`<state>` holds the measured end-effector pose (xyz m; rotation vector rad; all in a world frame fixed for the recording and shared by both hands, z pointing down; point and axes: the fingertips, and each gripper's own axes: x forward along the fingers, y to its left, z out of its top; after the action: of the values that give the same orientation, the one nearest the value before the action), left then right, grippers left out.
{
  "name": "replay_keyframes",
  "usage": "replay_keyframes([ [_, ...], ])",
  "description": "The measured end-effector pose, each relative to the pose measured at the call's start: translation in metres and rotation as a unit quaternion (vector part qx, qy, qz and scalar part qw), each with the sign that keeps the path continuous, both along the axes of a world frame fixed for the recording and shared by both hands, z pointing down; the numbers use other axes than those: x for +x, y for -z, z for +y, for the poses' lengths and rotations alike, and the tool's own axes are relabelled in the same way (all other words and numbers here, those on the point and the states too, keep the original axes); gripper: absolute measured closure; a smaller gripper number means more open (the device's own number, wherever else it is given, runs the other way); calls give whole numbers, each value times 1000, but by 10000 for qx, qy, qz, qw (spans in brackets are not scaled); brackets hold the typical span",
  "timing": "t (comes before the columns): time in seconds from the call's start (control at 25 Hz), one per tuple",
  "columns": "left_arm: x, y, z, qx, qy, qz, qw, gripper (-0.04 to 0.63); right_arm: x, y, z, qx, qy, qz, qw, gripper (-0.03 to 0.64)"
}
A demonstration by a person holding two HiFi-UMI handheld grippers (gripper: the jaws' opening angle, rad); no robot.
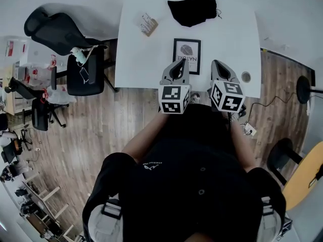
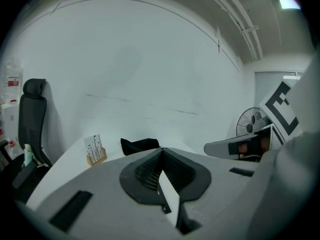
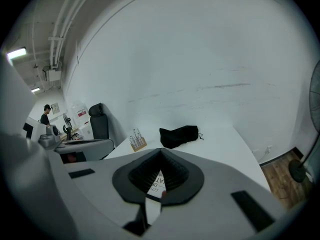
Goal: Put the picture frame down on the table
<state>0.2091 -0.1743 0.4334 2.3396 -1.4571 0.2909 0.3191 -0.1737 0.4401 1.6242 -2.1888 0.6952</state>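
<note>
The black picture frame [image 1: 186,56] with a white print lies flat on the white table [image 1: 141,64], near its front edge. My left gripper [image 1: 182,63] hovers by the frame's near left corner, its jaws together and empty. My right gripper [image 1: 217,63] hangs just right of the frame, also shut on nothing. In the right gripper view a strip of the frame's print [image 3: 156,183] shows through the slot behind the closed jaws of that gripper [image 3: 161,149]. The left gripper [image 2: 161,148] in its own view points across the table at the wall.
A black pouch [image 1: 193,10] lies at the table's far side, a wooden card holder [image 1: 148,24] to its left. A small round fitting [image 1: 246,76] sits at the near right corner. A black office chair [image 1: 83,67] stands left of the table.
</note>
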Motion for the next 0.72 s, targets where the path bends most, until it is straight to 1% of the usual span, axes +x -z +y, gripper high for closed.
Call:
replay_keyframes([
  [0.2, 0, 24, -5, 199, 114, 192, 9996, 589, 9, 21, -2, 240, -118, -84, 9996, 618],
  [0.36, -9, 51, -9, 485, 278, 247, 9981, 589, 20, 43, -3, 511, -243, -137, 9983, 618],
  [0.44, -11, 70, -11, 741, 311, 230, 9965, 589, 26, 59, -5, 712, -308, -150, 9969, 618],
  [0.6, -6, 112, -16, 1393, 225, 8, 9900, 589, 35, 96, -9, 1198, -358, 24, 9922, 618],
  [0.72, -4, 139, -19, 1707, 184, -40, 9851, 589, 33, 123, -12, 1552, -288, 113, 9874, 618],
])
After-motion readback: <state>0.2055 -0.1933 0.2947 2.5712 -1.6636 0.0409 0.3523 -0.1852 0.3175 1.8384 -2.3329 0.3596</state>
